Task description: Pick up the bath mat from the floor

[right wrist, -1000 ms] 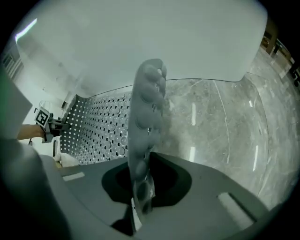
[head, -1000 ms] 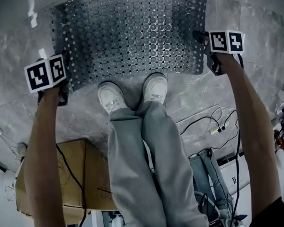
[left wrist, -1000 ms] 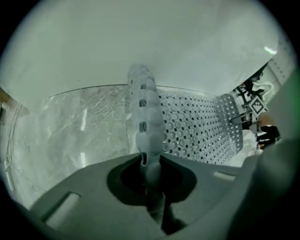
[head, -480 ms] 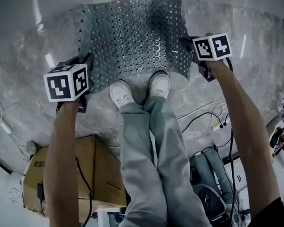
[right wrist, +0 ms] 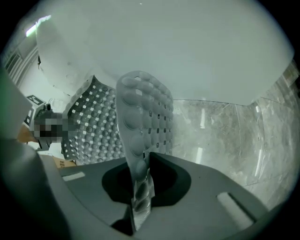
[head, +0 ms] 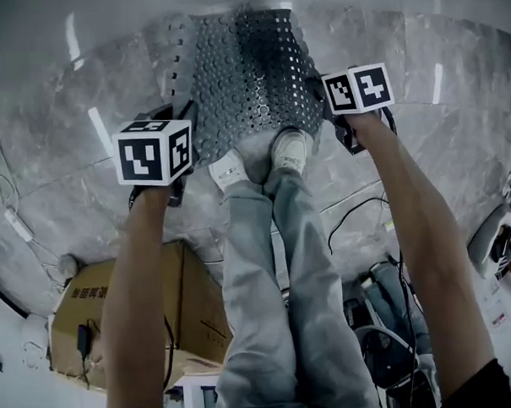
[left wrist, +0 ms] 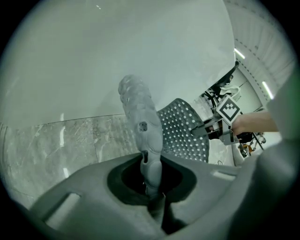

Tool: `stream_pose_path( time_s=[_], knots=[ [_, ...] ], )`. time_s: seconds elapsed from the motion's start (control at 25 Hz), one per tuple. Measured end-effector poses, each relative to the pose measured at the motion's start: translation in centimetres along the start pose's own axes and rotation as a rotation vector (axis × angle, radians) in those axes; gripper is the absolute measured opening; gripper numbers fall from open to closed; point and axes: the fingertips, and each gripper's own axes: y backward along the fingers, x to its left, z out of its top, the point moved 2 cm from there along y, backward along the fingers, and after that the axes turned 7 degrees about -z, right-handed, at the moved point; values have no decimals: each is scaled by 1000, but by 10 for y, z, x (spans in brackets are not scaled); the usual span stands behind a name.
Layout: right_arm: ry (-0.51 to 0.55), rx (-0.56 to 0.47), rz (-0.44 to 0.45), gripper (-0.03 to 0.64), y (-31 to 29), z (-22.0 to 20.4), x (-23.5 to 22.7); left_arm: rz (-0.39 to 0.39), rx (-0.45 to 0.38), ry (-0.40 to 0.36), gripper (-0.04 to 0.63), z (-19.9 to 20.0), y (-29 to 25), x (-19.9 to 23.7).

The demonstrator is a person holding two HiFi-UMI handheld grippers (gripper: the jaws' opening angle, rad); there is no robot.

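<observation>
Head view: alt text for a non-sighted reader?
A person grips a perforated mat by two side edges, left tongs and right tongs shut on it, so it bows between them over a marble floor. White shoes and grey trousers show below it; a cardboard box lies lower left.

cardboard box (head: 74,304) partly behind left forearm (head: 136,280), legs (head: 277,308) cut off at bottom edge
</observation>
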Motion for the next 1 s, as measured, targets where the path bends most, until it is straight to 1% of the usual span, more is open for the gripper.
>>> stream_pose_path(
  time_s=[0.16,0.28,0.36,0.48,0.68,0.84,1.0],
  knots=[
    [-47,-38,22,25,18,0,28,-9,1,-5,21,1,9,-22],
    [-45,-43,30,25,34,0,47,-14,-7,34,21,2,18,-35],
    [-43,-40,41,25,45,0,59,-2,-7,51,21,2,28,-41],
    [-48,-51,52,23,66,1,73,16,-7,34,21,5,52,-52],
    [-35,-69,25,23,105,-5,88,41,-25,3,21,2,101,-74],
    [-35,-92,47,25,134,-10,101,63,-47,24,21,0,131,-89],
    [7,-115,77,26,170,-14,119,81,-86,66,21,-1,160,-114]
  ],
)
